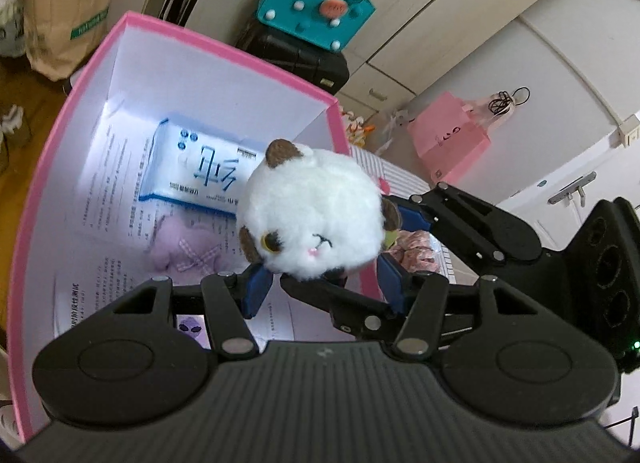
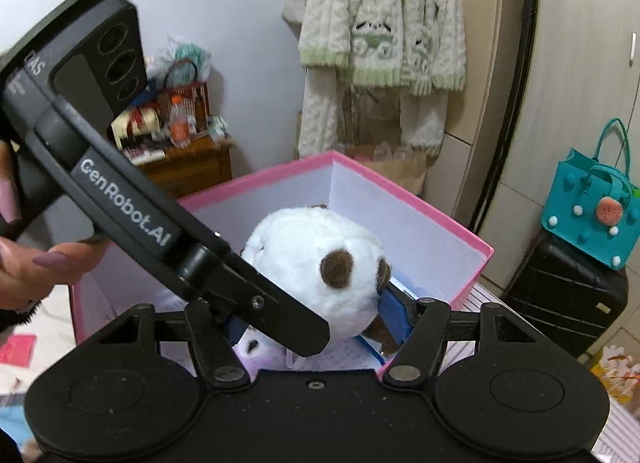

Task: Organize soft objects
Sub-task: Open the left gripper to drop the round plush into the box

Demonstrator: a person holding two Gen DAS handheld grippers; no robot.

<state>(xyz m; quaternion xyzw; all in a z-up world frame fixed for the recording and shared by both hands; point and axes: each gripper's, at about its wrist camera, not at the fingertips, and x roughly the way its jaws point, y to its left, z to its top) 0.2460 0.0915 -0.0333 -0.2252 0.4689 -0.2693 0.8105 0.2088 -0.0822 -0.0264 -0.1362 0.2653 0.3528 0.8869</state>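
Plush toy pinched by both left gripper and right gripper — hangs over pink box, box floor toward 10 o'clock.

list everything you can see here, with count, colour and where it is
plush toy: 1, white with brown patches, held over the box by both grippers
box: 1, pink outside, white inside, open, under the toy
tissue pack: 1, white and blue, on the box floor
small plush: 1, lilac with checked bow, on the box floor
printed sheets: white, lining the box floor
handbag: 1, teal, on a black suitcase
knit clothes: cream and green, hanging behind the box
left gripper: black, blue pads
right gripper: black, blue pads
hand: 1, holding the left gripper
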